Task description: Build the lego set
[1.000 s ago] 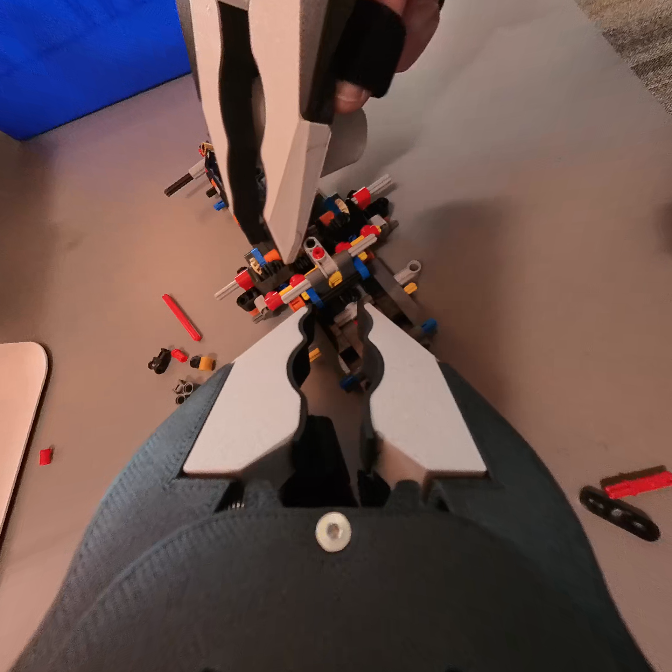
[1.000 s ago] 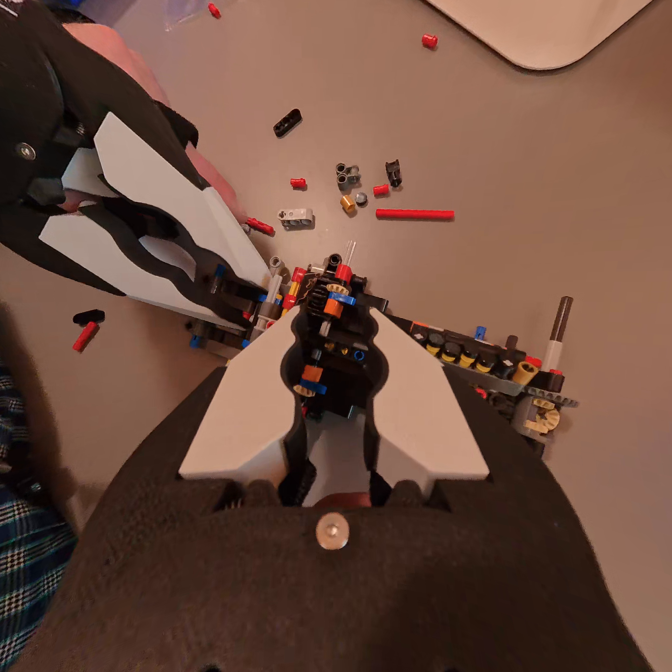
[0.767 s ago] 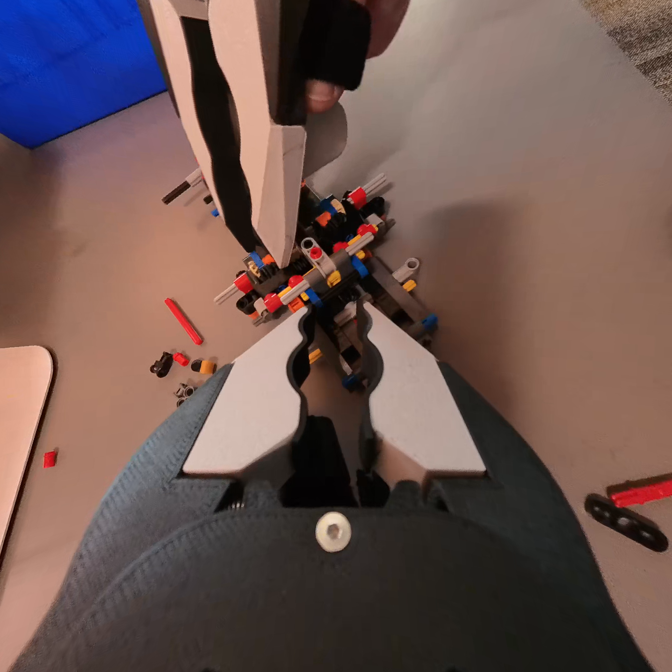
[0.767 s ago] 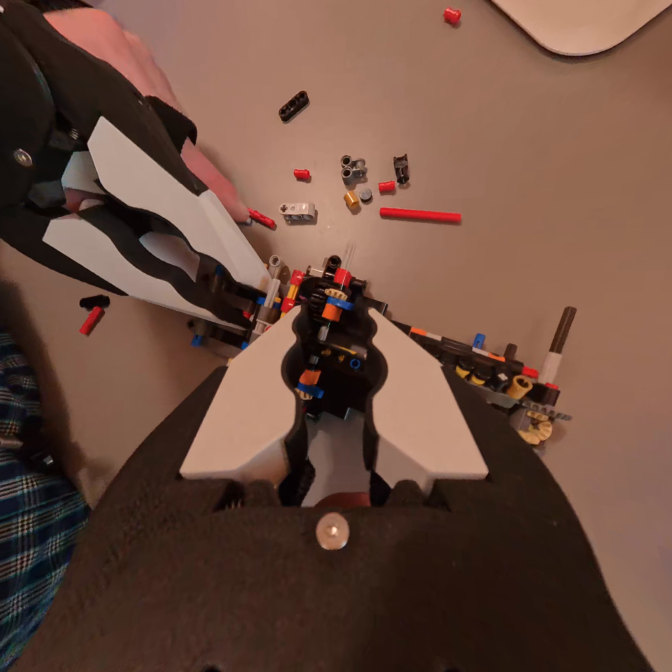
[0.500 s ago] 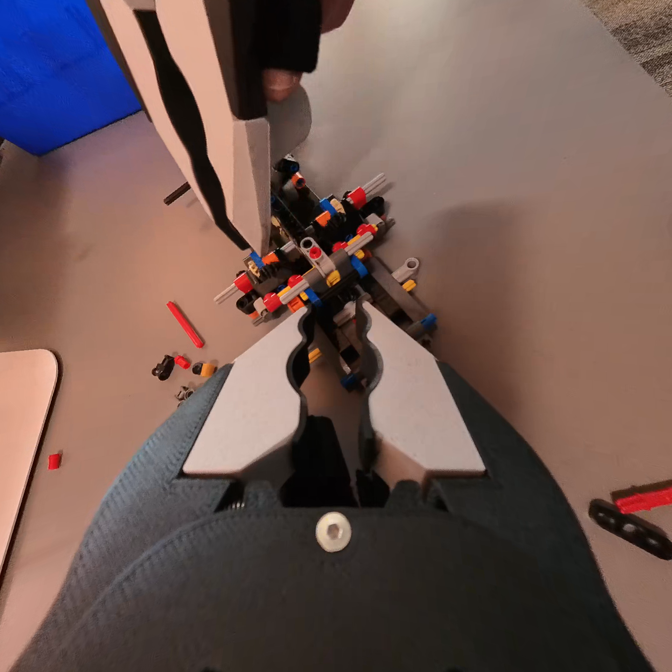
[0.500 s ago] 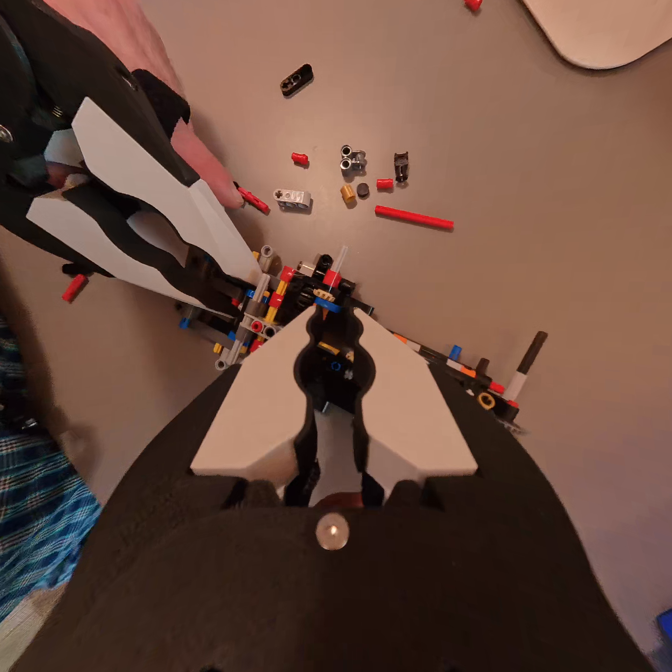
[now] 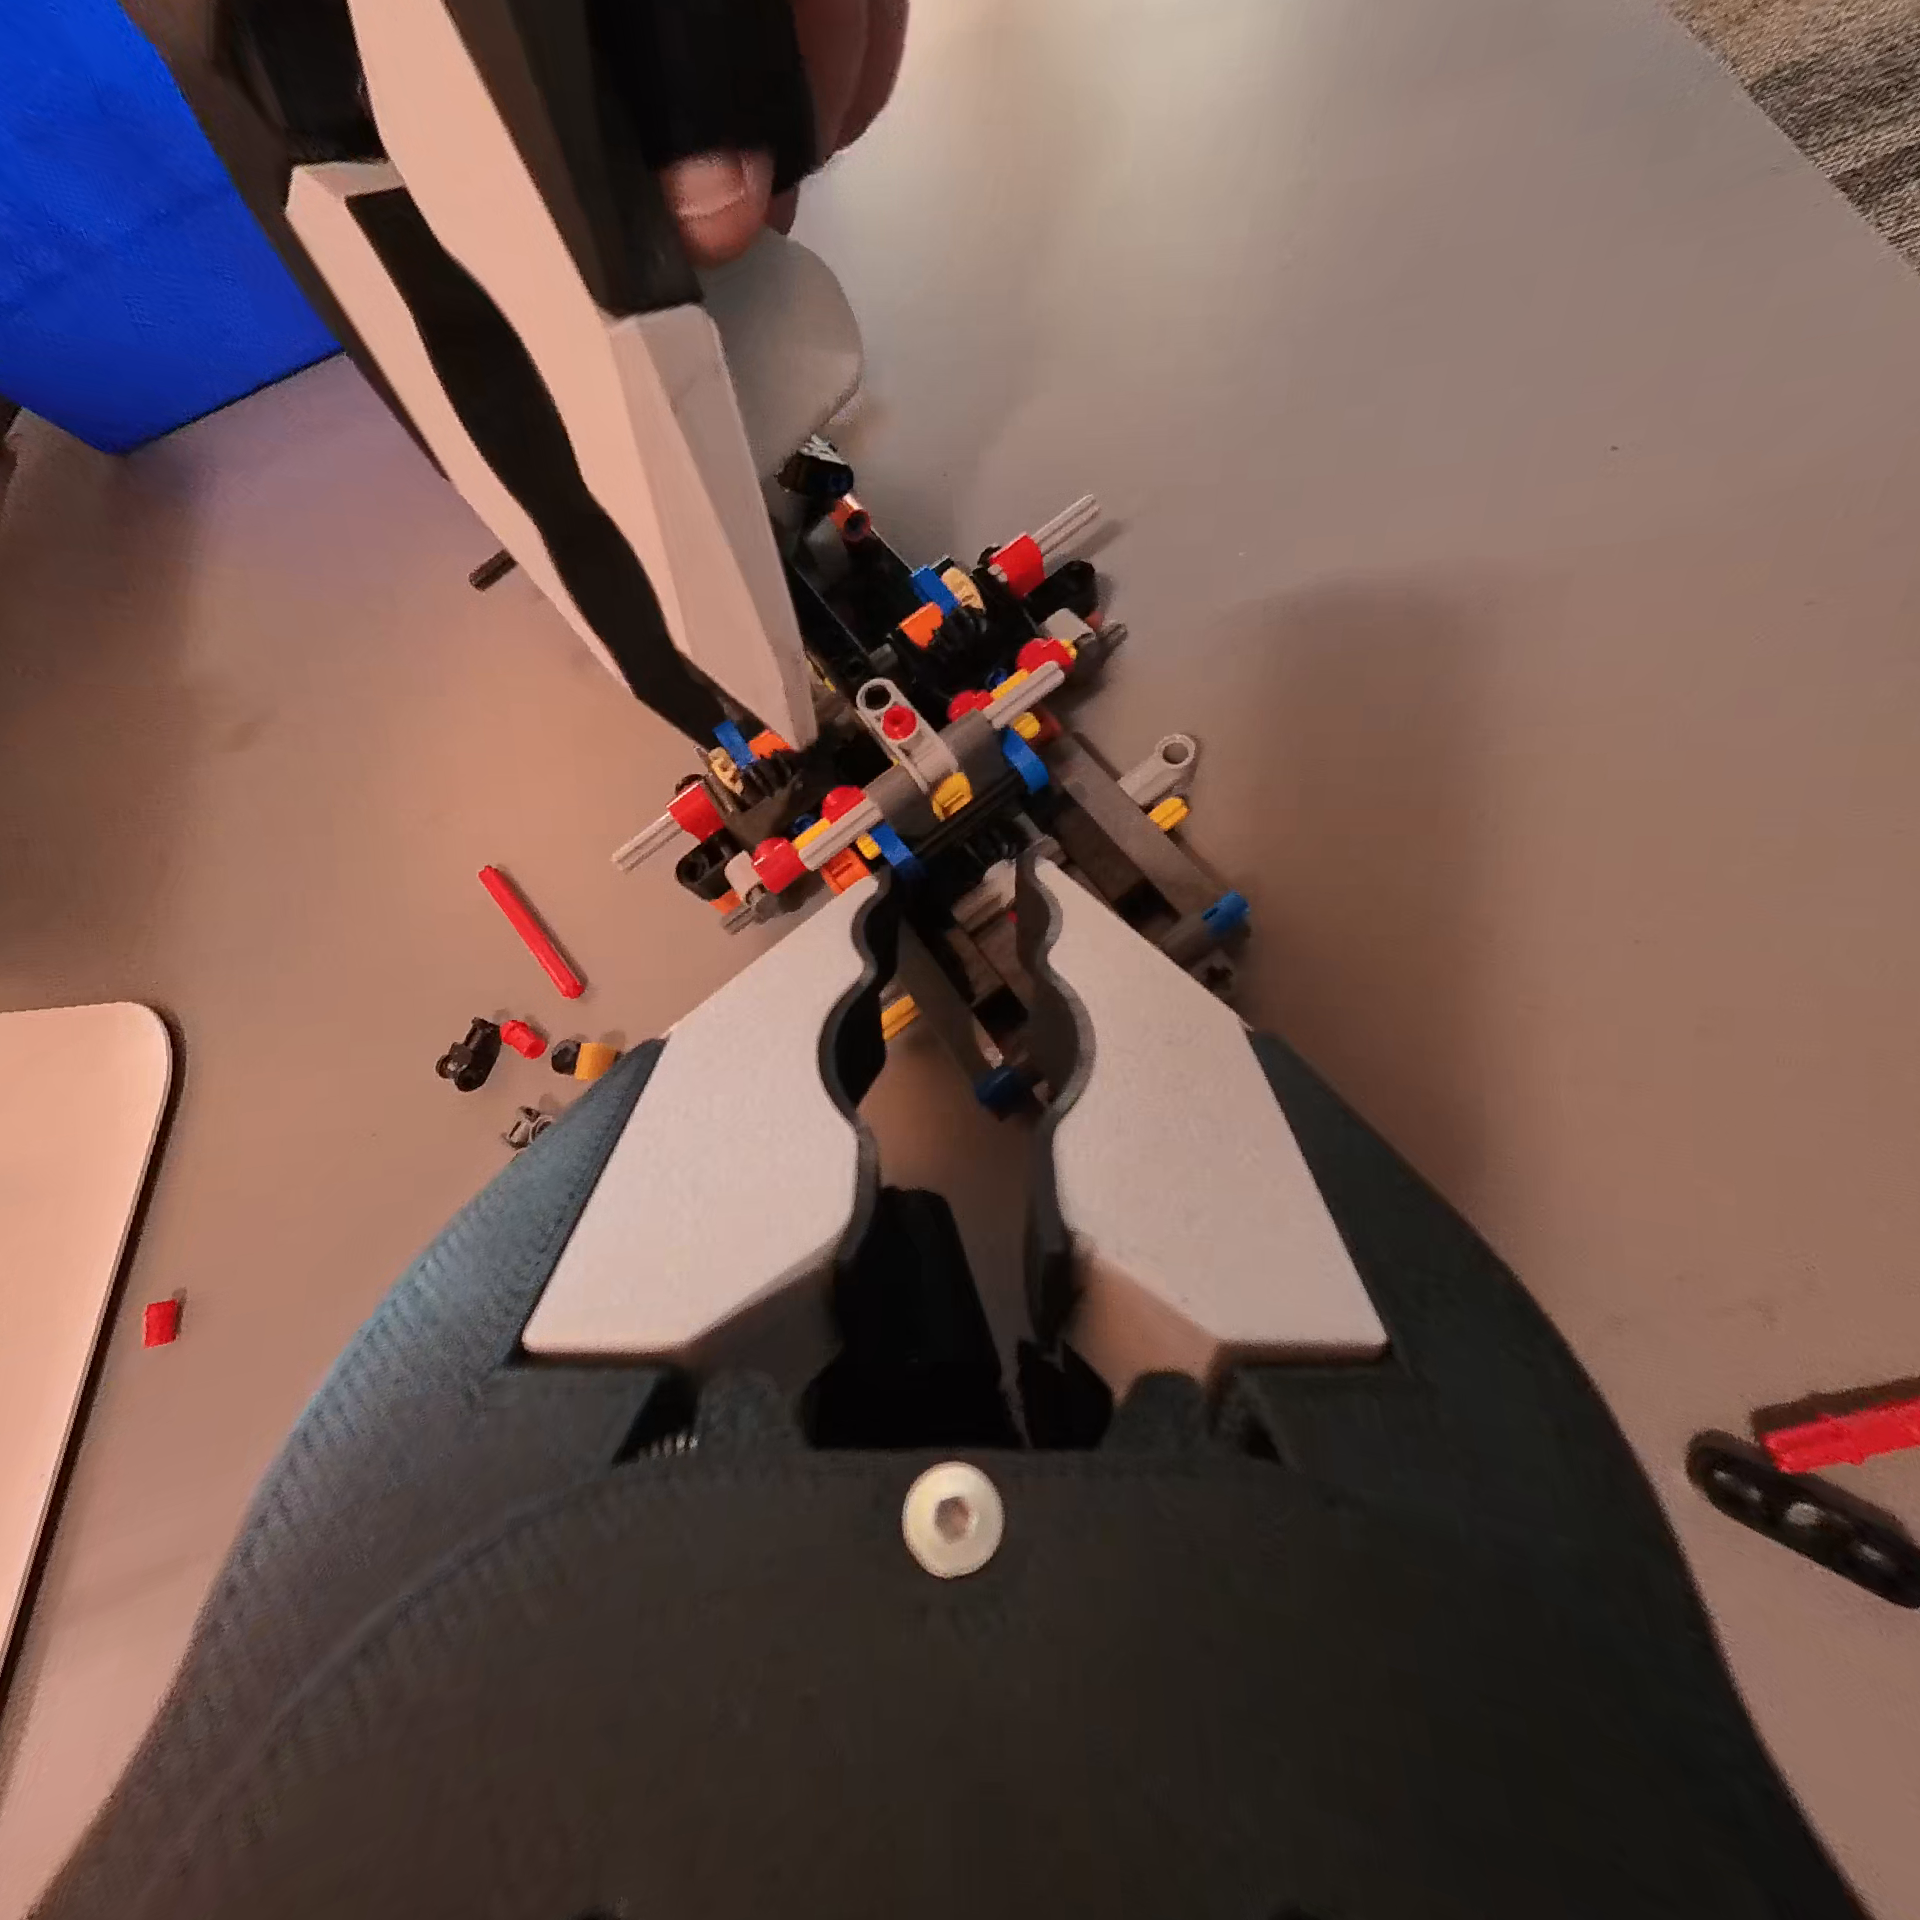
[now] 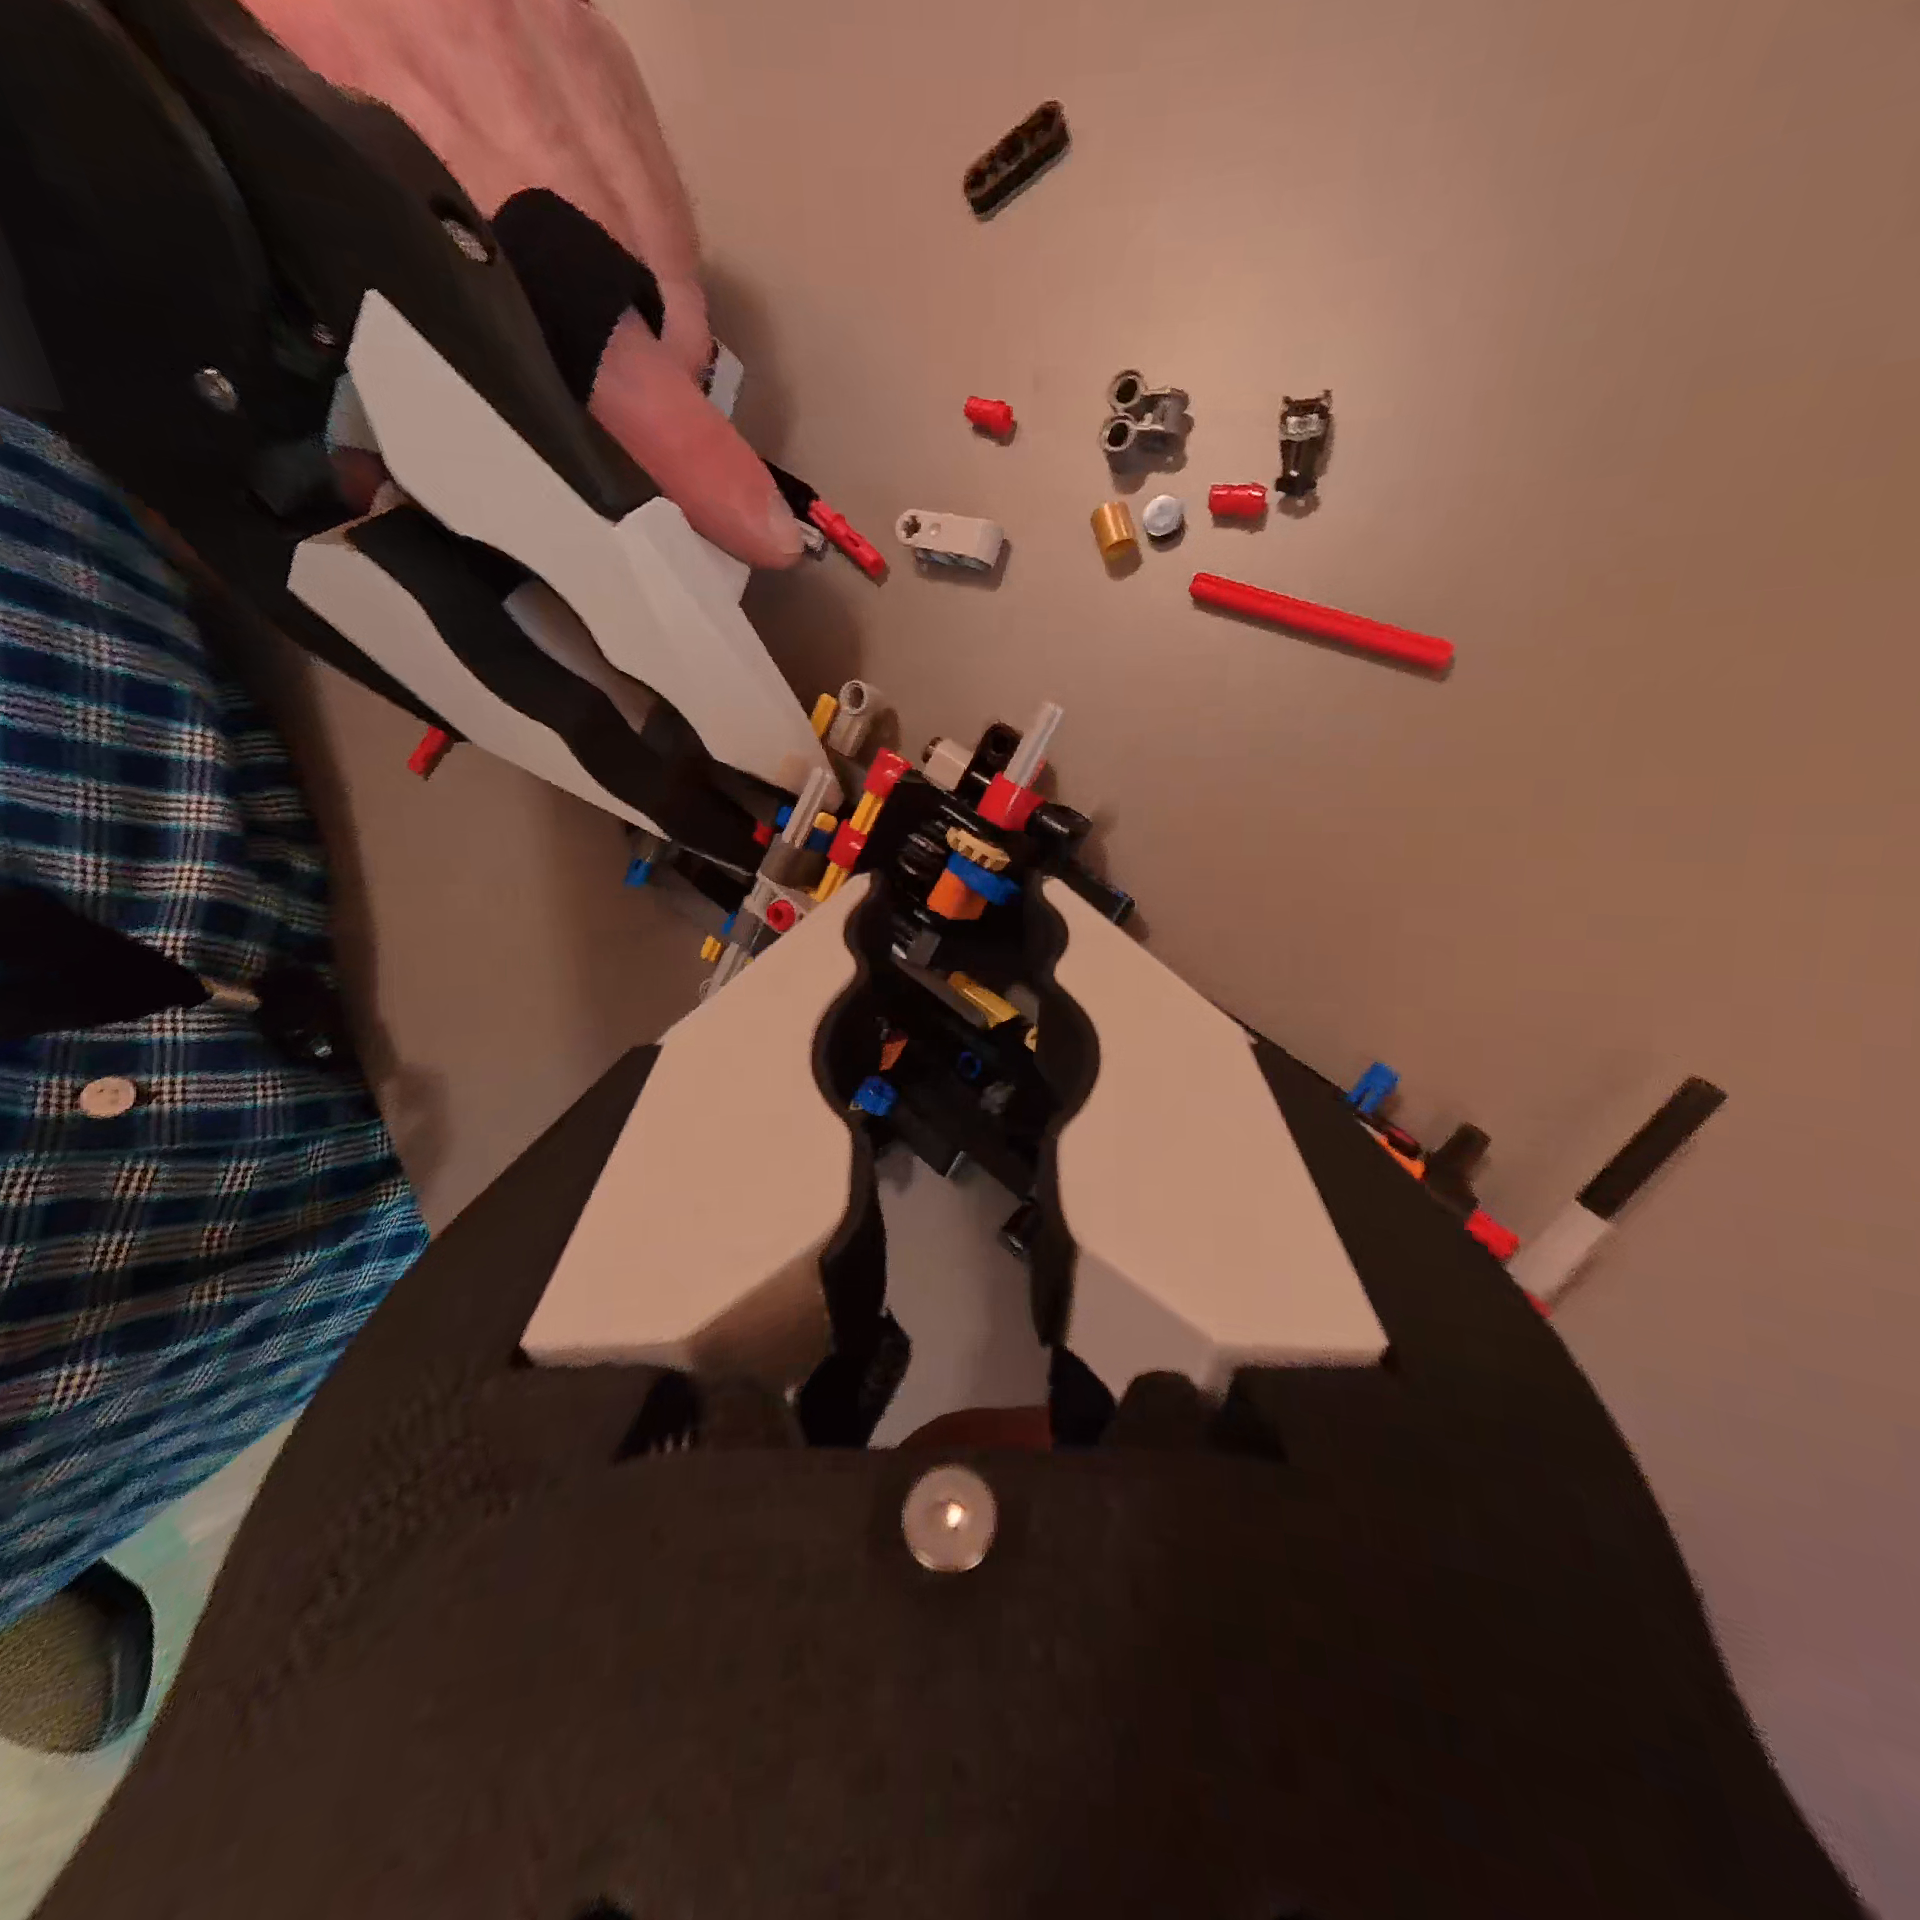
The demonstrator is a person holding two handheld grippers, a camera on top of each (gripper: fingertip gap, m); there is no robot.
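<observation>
The lego model (image 7: 935, 769), a dark frame with red, blue, yellow and orange pins and grey axles, lies on the grey-brown table (image 7: 1455, 520). My left gripper (image 7: 961, 899) is shut on the model's near dark end. My right gripper (image 7: 753, 732) comes down from the upper left onto the gear section with its blue and orange parts. In the right wrist view the right gripper (image 8: 956, 894) has the model's black gear block (image 8: 961, 862) between its fingers. There the left gripper (image 8: 821, 784) reaches in from the upper left and holds the model's left end.
Loose parts lie beside the model: a red axle (image 8: 1320, 618), a grey connector (image 8: 951, 540), a black beam (image 8: 1016, 156) and several small pins. A black beam (image 7: 1803, 1522) with a red piece (image 7: 1839, 1439) lies right. A tan board (image 7: 62, 1195) is left, a blue box (image 7: 104, 208) behind. The left tips stand about 6 cm off the grey connector (image 8: 951, 540).
My right gripper has tilted and moved closer over the gear section; its jaws narrowed, then widened a little. My left gripper has kept its hold, and the model has barely moved.
</observation>
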